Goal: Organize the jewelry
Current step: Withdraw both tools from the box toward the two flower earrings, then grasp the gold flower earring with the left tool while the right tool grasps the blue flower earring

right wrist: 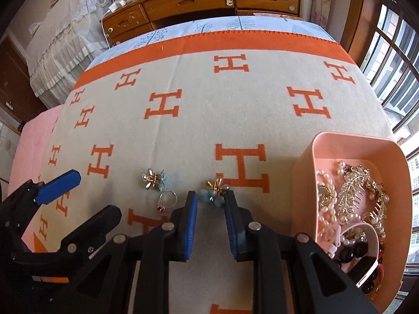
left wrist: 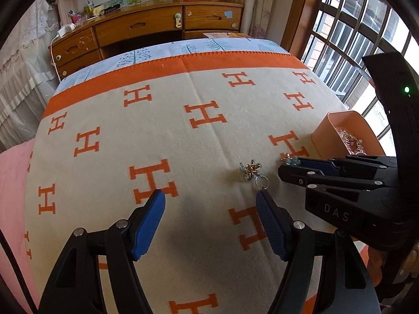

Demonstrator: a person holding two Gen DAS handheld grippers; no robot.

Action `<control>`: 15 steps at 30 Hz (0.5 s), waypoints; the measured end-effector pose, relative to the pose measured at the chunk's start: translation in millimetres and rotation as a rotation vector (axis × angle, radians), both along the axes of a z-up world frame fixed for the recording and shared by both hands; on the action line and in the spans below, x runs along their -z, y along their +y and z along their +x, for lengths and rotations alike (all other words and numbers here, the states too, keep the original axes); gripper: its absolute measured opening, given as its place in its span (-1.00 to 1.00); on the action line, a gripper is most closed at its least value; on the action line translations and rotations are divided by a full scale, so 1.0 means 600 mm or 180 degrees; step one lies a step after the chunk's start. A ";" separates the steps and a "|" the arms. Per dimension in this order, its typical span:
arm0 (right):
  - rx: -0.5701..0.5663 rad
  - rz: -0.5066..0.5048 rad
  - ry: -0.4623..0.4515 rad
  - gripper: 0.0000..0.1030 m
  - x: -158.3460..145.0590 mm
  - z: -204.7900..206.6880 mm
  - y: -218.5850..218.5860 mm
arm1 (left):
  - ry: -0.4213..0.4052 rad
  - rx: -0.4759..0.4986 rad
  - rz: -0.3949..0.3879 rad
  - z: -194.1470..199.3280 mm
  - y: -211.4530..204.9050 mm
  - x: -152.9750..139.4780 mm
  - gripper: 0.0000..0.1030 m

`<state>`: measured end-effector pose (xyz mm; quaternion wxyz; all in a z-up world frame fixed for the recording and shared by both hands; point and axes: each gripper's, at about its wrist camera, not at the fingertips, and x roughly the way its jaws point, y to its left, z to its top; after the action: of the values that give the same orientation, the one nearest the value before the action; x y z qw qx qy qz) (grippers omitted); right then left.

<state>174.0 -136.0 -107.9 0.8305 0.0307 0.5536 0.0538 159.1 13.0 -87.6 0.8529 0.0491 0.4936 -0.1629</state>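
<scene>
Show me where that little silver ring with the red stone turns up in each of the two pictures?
Left wrist view: the ring lies right of centre, just beyond the tip of the left gripper's right finger.
Right wrist view: the ring lies left of centre, just left of the right gripper.
Shared landmark: the silver and gold flower piece lies just beyond the ring in both.

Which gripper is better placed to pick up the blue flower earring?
The right gripper: the blue flower earring already lies between its narrowed jaws, beside the pink box. The left gripper stands wide open nearer the ring.
</scene>
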 end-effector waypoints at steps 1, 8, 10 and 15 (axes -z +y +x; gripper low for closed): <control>0.0000 0.0023 -0.0023 -0.68 -0.002 -0.001 -0.002 | -0.0008 0.0041 0.0002 0.001 -0.003 0.001 0.36; 0.0133 0.0472 -0.0182 -0.89 -0.033 -0.021 -0.040 | -0.0186 0.0666 0.0348 0.015 -0.033 0.021 0.36; 0.0139 0.0581 -0.0234 -0.89 -0.045 -0.029 -0.052 | -0.0204 0.0817 0.0479 0.024 -0.040 0.030 0.36; 0.0133 0.0779 -0.0292 -0.89 -0.060 -0.043 -0.071 | -0.0261 0.1079 0.0666 0.041 -0.058 0.041 0.36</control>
<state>147.9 -178.4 -71.8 0.8459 0.1409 0.5036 0.1050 183.8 -21.8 -112.1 0.8229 0.2264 0.4574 -0.2498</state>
